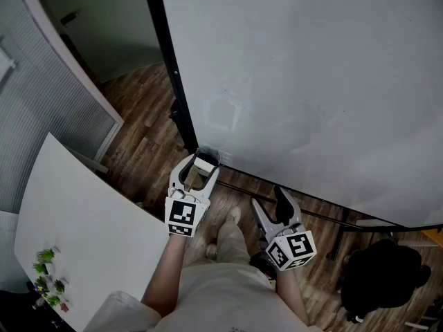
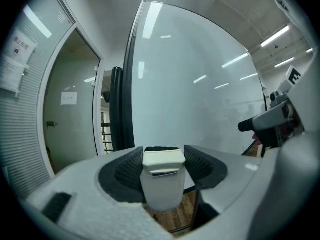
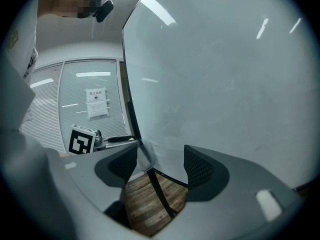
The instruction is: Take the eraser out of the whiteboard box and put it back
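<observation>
My left gripper [image 1: 199, 170] sits at the lower left corner of the whiteboard [image 1: 311, 81]. Its jaws are closed against the sides of the cream eraser [image 2: 163, 161], and in the left gripper view the ribbed pads touch it on both flanks. The eraser is seated in the translucent whiteboard box [image 2: 161, 191], with only its top above the rim. I see the box at the board's dark edge, above the wooden floor [image 1: 149, 126]. My right gripper [image 1: 268, 199] hangs just beside the left one, facing the board's bottom edge. Its jaws are spread wide with nothing between them, only board and floor beyond.
</observation>
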Available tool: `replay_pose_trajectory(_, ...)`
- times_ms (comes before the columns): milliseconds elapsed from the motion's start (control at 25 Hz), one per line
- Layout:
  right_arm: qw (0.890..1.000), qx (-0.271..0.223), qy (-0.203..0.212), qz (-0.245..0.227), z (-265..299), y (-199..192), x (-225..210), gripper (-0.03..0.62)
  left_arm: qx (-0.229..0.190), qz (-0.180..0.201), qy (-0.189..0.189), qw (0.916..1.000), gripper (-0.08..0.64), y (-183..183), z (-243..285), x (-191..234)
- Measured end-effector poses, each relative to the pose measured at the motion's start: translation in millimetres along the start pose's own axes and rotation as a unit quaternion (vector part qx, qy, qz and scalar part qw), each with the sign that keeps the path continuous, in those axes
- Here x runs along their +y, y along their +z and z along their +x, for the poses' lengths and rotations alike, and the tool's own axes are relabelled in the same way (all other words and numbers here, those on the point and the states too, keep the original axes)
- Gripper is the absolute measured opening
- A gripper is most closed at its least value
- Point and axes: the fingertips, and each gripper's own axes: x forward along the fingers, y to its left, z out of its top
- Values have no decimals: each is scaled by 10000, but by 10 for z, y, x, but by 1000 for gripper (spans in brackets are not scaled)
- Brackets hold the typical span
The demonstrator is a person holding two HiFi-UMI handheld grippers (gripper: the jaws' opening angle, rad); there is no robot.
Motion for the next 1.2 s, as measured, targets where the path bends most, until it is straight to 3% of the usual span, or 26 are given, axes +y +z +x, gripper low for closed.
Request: replay_pose_trajectory(1200,9998,-132,40,-115,-191,105,138,290,-432,81,110,9990,255,392,-251,-24)
